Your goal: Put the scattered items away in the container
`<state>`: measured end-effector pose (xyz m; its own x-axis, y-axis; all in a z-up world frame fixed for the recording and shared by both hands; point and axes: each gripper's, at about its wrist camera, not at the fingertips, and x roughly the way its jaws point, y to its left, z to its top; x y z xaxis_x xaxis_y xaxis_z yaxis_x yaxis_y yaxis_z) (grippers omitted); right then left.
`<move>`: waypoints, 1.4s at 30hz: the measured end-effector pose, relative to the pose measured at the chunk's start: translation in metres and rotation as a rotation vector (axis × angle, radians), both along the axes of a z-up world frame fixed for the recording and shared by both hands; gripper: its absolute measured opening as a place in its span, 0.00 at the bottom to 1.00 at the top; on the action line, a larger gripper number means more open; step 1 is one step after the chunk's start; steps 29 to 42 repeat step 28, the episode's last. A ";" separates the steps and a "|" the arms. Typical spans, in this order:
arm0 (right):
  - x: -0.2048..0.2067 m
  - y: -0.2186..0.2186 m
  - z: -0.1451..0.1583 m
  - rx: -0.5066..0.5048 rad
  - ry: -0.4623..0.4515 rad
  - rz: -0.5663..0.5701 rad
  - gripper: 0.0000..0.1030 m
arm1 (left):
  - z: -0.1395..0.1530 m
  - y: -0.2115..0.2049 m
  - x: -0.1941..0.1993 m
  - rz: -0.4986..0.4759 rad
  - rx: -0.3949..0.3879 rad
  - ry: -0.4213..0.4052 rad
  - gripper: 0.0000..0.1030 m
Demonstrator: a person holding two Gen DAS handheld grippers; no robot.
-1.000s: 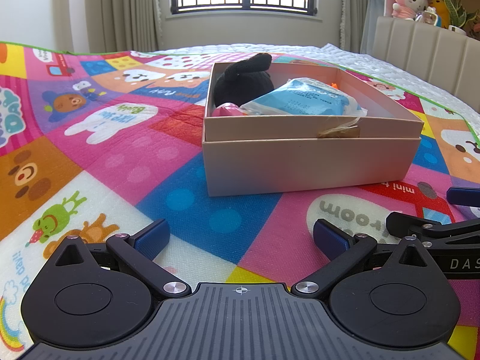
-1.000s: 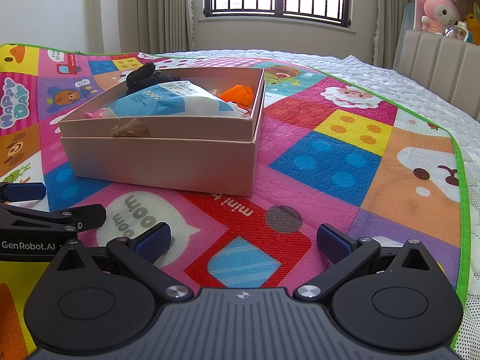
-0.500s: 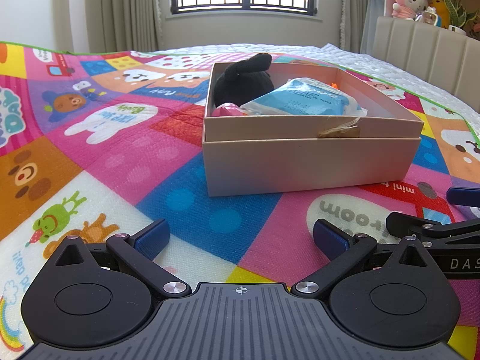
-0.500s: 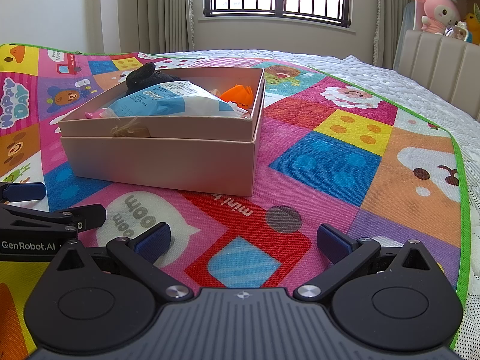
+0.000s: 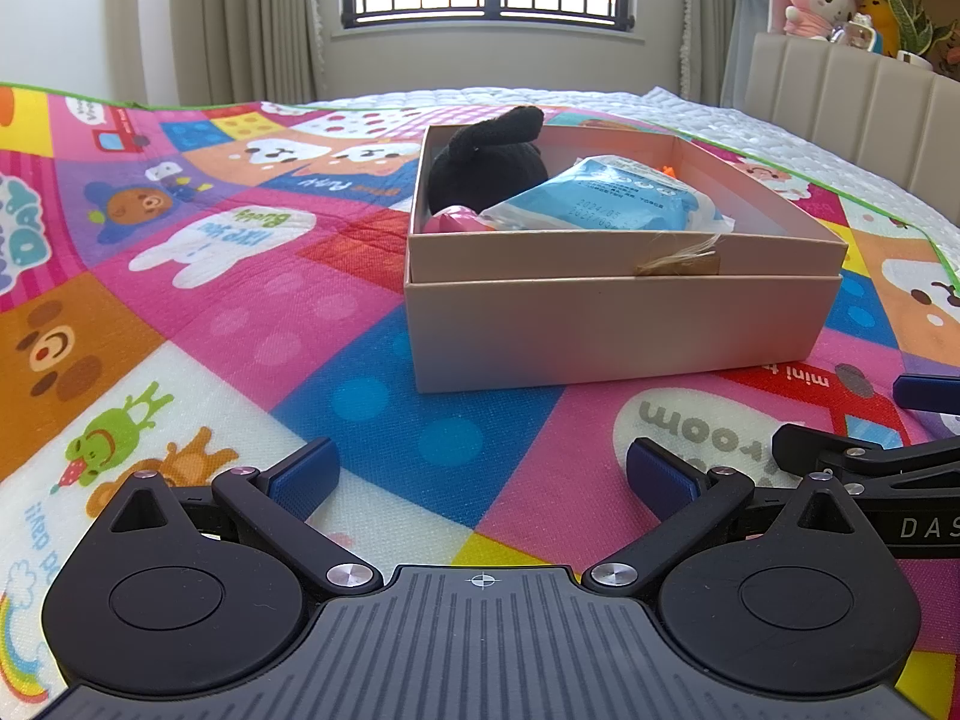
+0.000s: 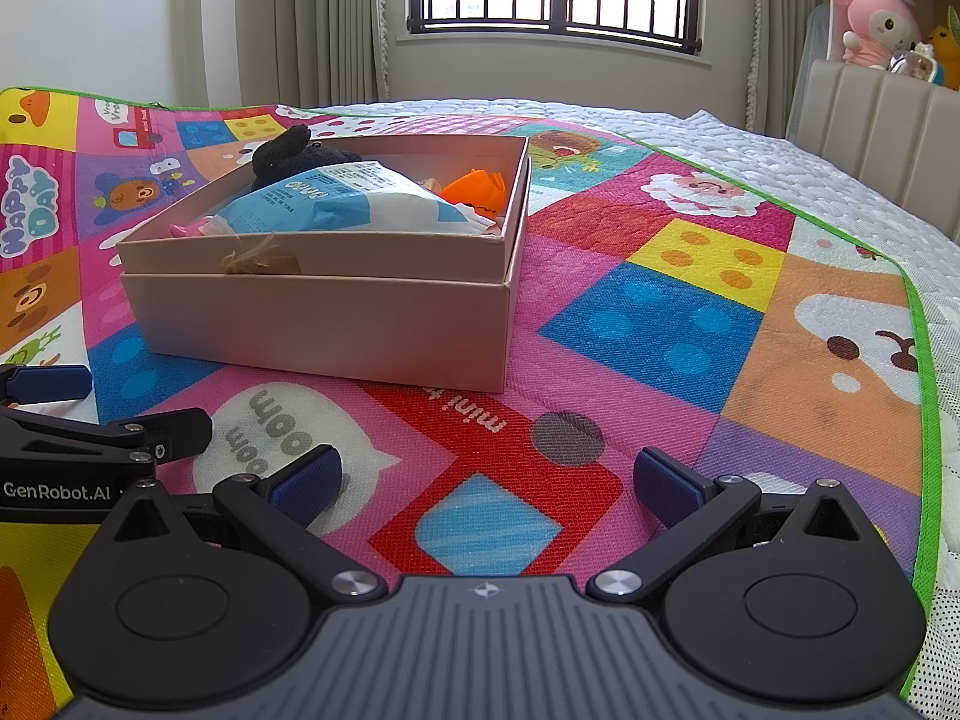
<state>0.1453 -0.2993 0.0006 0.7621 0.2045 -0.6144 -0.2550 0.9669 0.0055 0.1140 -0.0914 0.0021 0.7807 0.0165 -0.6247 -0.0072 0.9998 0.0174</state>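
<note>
- L gripper (image 5: 477, 474): jaws wide apart, nothing between them, low over the play mat (image 5: 252, 312). R gripper (image 6: 486, 477): same, spread and empty.
- Box (image 5: 618, 330) sits on mat ahead of both, between them: right of L's centreline, left of R's.
- Inside box: black plush (image 5: 489, 162) at far-left corner, blue/white packet (image 5: 606, 201) across the middle, pink item (image 5: 456, 221) tucked at near-left, orange item (image 6: 477, 189) by the far-right wall.
- No loose items visible on mat in either view → tidy looks done, my read.
- Handling, if anything needs reseating:
 - plush: soft, light, squashes; pinch the raised ear/limb on top.
 - packet: light, film prob slippery + crinkly; take a sealed end edge, not the puffed middle.
 - orange/pink: mostly hidden, can't tell stiffness.
 - box: thin card, stiff-ish walls, light; grip a side wall near a corner, not mid-span.
</note>
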 end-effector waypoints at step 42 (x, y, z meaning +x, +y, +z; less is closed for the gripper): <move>0.000 0.001 -0.001 0.000 0.000 -0.001 1.00 | 0.011 0.002 -0.010 -0.038 -0.043 0.106 1.00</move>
